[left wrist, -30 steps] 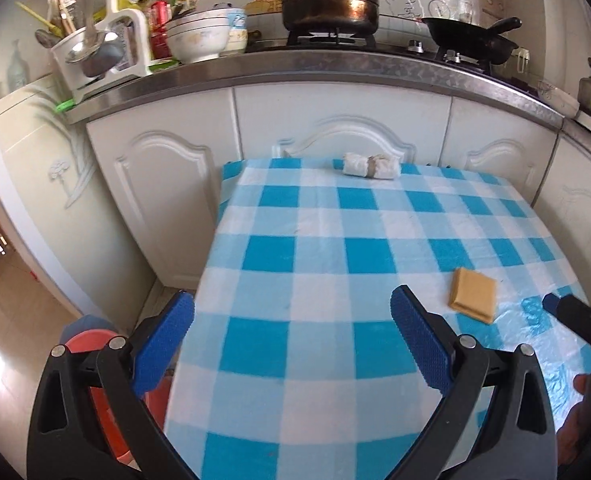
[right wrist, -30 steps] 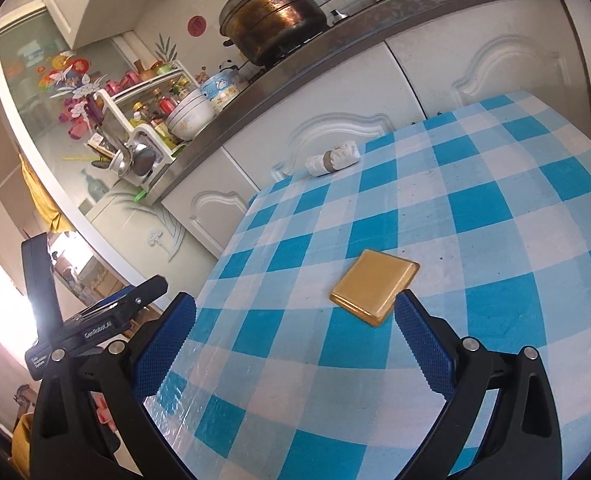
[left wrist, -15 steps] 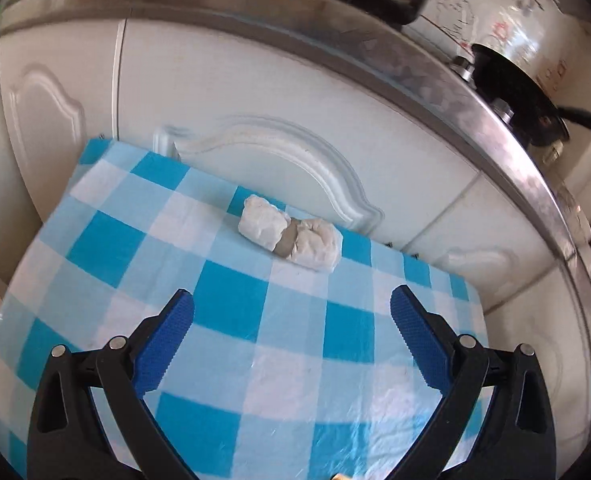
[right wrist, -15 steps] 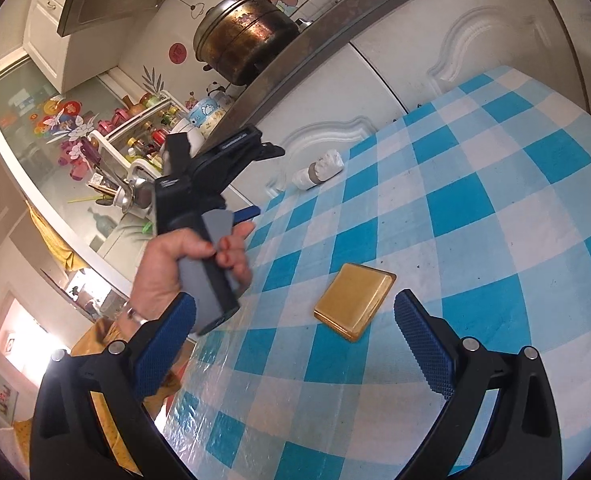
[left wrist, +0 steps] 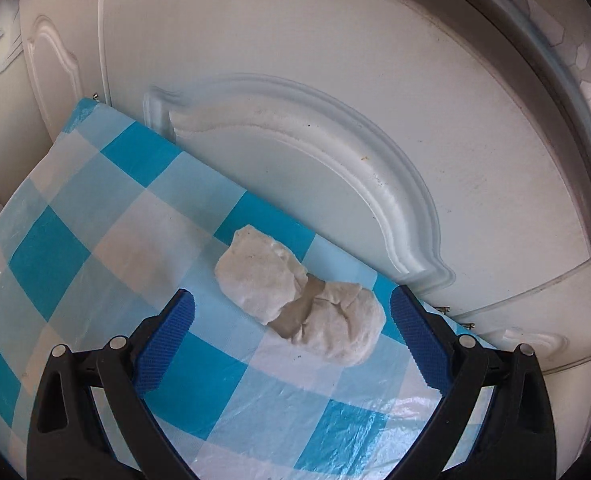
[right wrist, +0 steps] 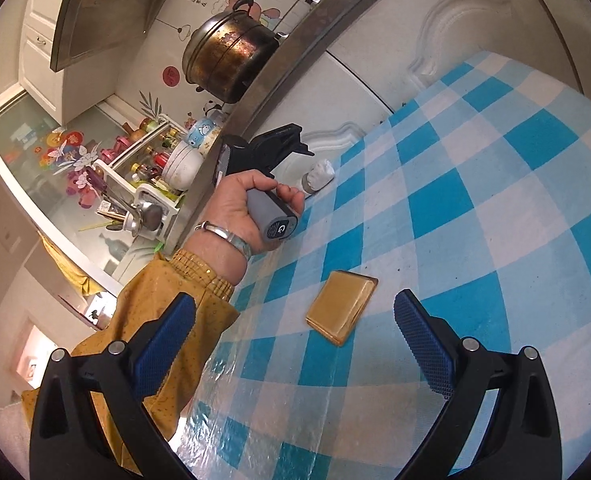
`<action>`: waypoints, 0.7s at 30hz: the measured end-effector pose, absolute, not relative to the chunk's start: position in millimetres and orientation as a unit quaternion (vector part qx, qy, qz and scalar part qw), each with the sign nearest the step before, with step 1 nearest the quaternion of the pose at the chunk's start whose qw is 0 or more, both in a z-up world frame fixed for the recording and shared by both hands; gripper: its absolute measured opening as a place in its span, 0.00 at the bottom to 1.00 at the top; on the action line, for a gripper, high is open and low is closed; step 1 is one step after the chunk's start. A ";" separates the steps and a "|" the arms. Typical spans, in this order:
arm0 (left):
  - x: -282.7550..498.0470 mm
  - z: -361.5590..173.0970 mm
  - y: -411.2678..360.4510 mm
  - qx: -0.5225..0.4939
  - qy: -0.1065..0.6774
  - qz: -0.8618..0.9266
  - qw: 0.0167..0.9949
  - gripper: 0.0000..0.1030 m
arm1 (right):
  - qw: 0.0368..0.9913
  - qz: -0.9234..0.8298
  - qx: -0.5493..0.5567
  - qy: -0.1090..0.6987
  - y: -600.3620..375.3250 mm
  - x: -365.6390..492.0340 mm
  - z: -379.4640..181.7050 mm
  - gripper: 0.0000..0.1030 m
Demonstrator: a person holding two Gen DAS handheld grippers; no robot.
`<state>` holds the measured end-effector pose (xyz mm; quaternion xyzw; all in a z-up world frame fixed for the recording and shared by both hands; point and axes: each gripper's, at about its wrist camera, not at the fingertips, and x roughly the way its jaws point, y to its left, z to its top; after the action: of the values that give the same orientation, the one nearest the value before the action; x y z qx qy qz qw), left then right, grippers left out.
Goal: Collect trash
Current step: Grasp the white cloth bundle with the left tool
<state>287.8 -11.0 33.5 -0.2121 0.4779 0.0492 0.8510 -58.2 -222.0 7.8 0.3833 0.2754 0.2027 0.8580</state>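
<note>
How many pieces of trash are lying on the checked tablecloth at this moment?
2. A white taped wad lies at the far edge by the cabinet, between the open left claw's fingers. A flat tan packet lies mid-table, ahead of the open right claw. More may lie out of frame.

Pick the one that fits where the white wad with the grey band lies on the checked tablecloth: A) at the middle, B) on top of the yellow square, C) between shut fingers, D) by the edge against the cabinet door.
D: the white wad lies by the tablecloth edge beside the cabinet door, ahead of the open left gripper.

white crumpled wad (left wrist: 299,304), grey-banded, at tablecloth's far edge; flat tan packet (right wrist: 341,306) mid-table.
</note>
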 end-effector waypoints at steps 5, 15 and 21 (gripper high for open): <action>299.2 27.8 -19.1 -0.182 0.488 0.058 0.852 0.94 | 0.857 0.194 0.390 0.276 -226.7 -58.9 4.0 0.96; 291.4 27.1 -33.0 -0.140 0.474 0.016 0.869 0.69 | 0.860 0.192 0.381 0.281 -222.2 -56.9 4.1 0.96; 275.1 29.3 -33.5 -0.117 0.472 -0.020 0.874 0.64 | 0.867 0.177 0.358 0.298 -217.0 -53.4 4.2 0.96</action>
<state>275.1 -33.5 29.3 -0.1166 0.4716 -0.0195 0.8739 -53.4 -217.0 4.2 0.3585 0.2981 0.1768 0.8668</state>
